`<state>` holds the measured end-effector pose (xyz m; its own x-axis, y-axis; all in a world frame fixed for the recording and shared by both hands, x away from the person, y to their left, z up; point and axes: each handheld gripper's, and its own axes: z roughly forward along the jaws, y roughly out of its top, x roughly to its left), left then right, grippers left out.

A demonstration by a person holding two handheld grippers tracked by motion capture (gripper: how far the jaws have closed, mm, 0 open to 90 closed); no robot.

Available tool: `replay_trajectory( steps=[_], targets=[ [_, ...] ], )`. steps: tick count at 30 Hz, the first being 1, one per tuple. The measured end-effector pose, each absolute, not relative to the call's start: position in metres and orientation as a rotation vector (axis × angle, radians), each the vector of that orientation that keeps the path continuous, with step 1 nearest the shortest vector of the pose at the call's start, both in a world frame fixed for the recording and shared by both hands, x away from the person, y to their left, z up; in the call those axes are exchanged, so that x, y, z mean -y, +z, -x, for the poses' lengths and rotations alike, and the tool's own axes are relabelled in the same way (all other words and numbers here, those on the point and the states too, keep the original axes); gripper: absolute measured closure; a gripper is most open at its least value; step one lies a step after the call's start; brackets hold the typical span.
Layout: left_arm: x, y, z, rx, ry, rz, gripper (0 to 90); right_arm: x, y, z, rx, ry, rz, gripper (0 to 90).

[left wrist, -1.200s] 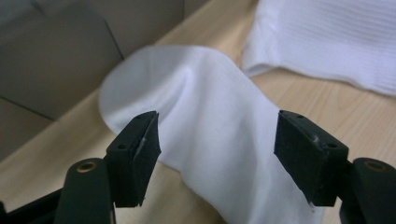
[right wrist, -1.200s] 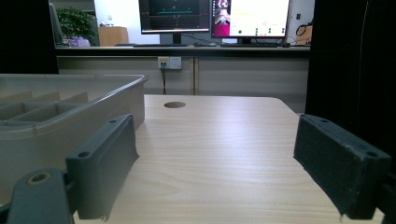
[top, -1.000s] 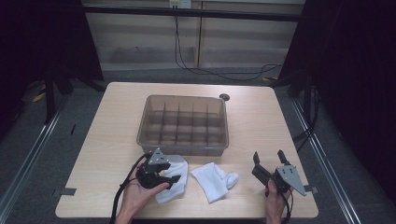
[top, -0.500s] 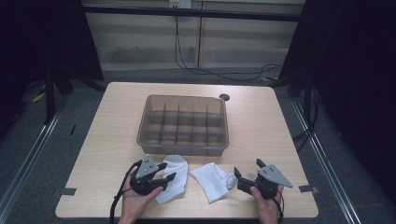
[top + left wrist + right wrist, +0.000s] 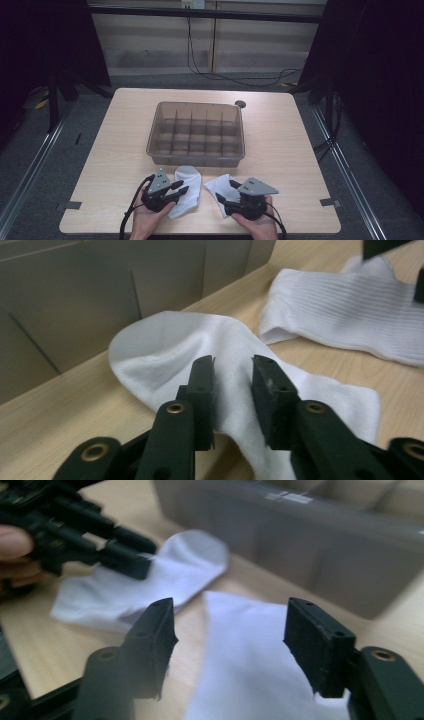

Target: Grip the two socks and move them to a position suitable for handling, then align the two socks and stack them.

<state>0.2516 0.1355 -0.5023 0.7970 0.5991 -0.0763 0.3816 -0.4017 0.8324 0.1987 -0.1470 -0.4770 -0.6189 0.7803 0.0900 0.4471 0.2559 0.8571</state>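
Two white socks lie in front of a grey divided bin (image 5: 195, 160). The left sock (image 5: 189, 177) (image 5: 165, 340) sits under my left gripper (image 5: 182, 188) (image 5: 232, 362). Its jaws have just been closing and stand a narrow gap apart, with sock fabric in the gap but no clear pinch. My right gripper (image 5: 225, 190) (image 5: 230, 610) hovers low over the right sock (image 5: 216, 184) (image 5: 245, 650). Its jaws have also just been closing and stand wide, either side of the sock's near edge, clear of it. The left gripper (image 5: 142, 555) also appears in the right gripper view.
The bin (image 5: 300, 540) has several empty compartments and stands mid-table, just beyond the socks. A small black round object (image 5: 240, 104) lies behind its far right corner. Both hands rest at the table's near edge. Cables run across the floor beyond the table.
The right gripper has moved left from the table's right edge onto the right sock, and its jaws have narrowed. The left gripper stayed on the left sock while its jaws drew closer.
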Motion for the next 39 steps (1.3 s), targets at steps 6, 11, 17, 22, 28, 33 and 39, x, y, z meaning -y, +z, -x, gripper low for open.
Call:
replay_trajectory(
  steps=[6, 11, 17, 22, 28, 33, 39],
  targets=[
    [-0.133, -0.503, -0.253, -0.736, 0.274, -2.058, 78.3, 0.118, -0.486, -0.209, -2.329, 1.317, -1.065, 48.6],
    [-0.134, -0.503, -0.255, -0.739, 0.260, -2.051, 79.6, 0.101, -0.489, -0.214, -2.415, 1.318, -1.012, 46.5],
    [-0.134, -0.503, -0.255, -0.745, 0.239, -2.026, 80.0, 0.085, -0.491, -0.221, -2.483, 1.274, -0.970, 49.3],
    [-0.137, -0.498, -0.251, -0.744, 0.222, -1.987, 80.0, 0.081, -0.498, -0.229, -2.516, 1.173, -0.961, 67.8],
    [-0.141, -0.489, -0.246, -0.723, 0.208, -1.935, 80.0, 0.082, -0.500, -0.236, -2.491, 1.123, -0.973, 72.9],
    [-0.136, -0.484, -0.245, -0.712, 0.221, -1.929, 80.0, 0.093, -0.496, -0.235, -2.458, 1.135, -0.993, 66.1],
    [-0.123, -0.484, -0.242, -0.681, 0.211, -1.952, 80.0, 0.126, -0.470, -0.231, -2.346, 1.277, -1.059, 65.3]
  ],
)
